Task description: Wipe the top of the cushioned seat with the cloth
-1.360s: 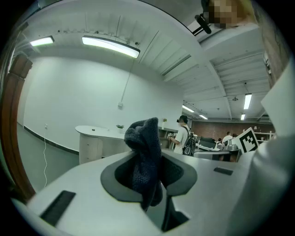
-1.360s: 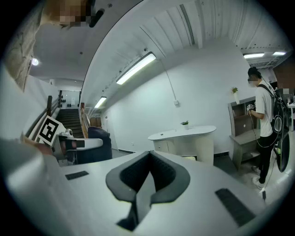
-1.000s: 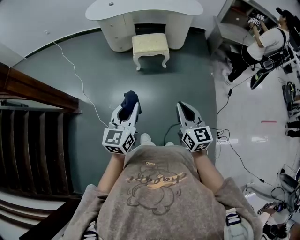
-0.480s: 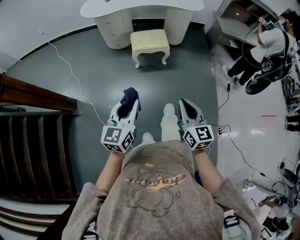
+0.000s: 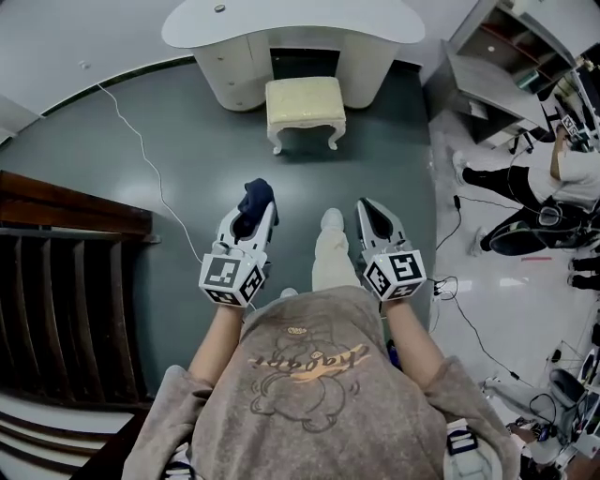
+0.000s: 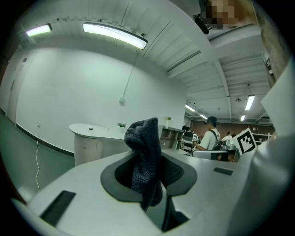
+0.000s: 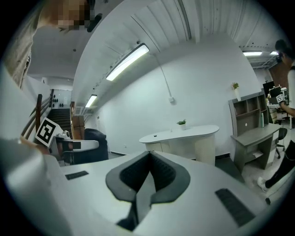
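The cushioned seat (image 5: 304,101) is a cream stool with curved legs, standing far ahead in the head view, in front of a white curved desk (image 5: 292,28). My left gripper (image 5: 256,204) is shut on a dark blue knitted cloth (image 5: 255,199); in the left gripper view the cloth (image 6: 144,161) bunches up out of the jaws. My right gripper (image 5: 372,214) is shut with nothing in it, its pads (image 7: 148,173) pressed together. Both grippers are held at waist height, well short of the stool.
A dark wooden stair rail (image 5: 70,206) and steps lie at the left. A white cable (image 5: 150,155) runs over the grey floor. At the right stand a person (image 5: 539,192), a grey shelf desk (image 5: 497,66) and floor cables (image 5: 469,309). My own leg (image 5: 330,251) steps forward between the grippers.
The stool and desk have come nearer and shifted slightly right in the head view as I walk. My leg has swung forward. The person at the right has moved. Both grippers keep their hold.
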`<action>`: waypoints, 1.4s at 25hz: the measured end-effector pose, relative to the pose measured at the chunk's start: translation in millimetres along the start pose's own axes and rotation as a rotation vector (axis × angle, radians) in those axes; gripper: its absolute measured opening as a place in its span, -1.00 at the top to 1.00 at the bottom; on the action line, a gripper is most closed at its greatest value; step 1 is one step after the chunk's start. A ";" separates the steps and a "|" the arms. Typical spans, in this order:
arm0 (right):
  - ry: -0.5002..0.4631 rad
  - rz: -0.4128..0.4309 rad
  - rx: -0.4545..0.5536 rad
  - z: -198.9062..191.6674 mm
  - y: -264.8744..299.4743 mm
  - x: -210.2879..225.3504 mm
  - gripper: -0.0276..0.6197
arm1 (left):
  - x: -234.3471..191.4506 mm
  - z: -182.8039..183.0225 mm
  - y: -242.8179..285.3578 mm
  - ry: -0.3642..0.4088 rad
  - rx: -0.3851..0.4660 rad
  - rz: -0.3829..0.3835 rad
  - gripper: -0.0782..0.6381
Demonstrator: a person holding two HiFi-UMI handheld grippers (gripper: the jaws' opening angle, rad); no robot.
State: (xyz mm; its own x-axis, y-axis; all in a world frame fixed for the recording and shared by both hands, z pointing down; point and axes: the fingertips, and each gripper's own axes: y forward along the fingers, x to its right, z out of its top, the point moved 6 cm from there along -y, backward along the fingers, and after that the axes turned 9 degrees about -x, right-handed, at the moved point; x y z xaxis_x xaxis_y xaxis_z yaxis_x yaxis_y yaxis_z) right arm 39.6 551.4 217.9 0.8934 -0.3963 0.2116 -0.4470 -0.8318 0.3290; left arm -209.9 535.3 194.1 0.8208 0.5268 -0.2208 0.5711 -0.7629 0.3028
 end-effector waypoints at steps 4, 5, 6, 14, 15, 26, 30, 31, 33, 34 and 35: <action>-0.001 0.028 -0.001 28.0 42.3 35.2 0.91 | -14.7 23.6 45.7 -0.010 -0.002 0.024 0.51; -0.001 0.036 -0.002 35.2 52.7 44.3 0.91 | -17.8 29.9 57.3 -0.009 -0.003 0.031 0.51; -0.002 0.045 -0.003 42.7 62.8 53.5 0.91 | -20.8 36.6 69.2 -0.007 -0.004 0.038 0.51; -0.027 0.123 -0.032 95.4 135.5 126.2 0.91 | -38.4 84.1 158.2 -0.028 0.007 0.103 0.51; -0.030 0.131 -0.036 99.6 143.2 135.1 0.91 | -39.3 87.2 168.1 -0.033 0.009 0.111 0.51; -0.047 0.211 -0.080 129.8 208.9 190.5 0.91 | -56.1 115.8 235.9 -0.055 0.035 0.175 0.51; -0.041 0.217 -0.095 134.8 228.8 194.0 0.91 | -73.9 123.1 251.8 -0.060 0.031 0.179 0.51; -0.040 0.215 -0.099 136.0 232.8 196.0 0.91 | -77.8 125.1 256.7 -0.060 0.029 0.177 0.51; -0.040 0.207 -0.106 138.9 242.2 200.3 0.91 | -85.9 129.1 267.1 -0.061 0.024 0.168 0.51; -0.040 0.202 -0.108 140.6 247.4 202.2 0.91 | -90.1 130.9 272.1 -0.061 0.022 0.161 0.51; -0.038 0.196 -0.108 142.8 253.0 203.7 0.91 | -94.6 132.9 277.2 -0.061 0.019 0.154 0.51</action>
State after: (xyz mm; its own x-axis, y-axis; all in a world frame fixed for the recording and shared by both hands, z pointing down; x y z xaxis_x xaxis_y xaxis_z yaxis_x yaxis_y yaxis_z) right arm 115.0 204.7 212.8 0.7891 -0.5624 0.2468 -0.6126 -0.6920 0.3818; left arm -130.4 224.1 175.8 0.8963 0.3795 -0.2295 0.4377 -0.8403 0.3200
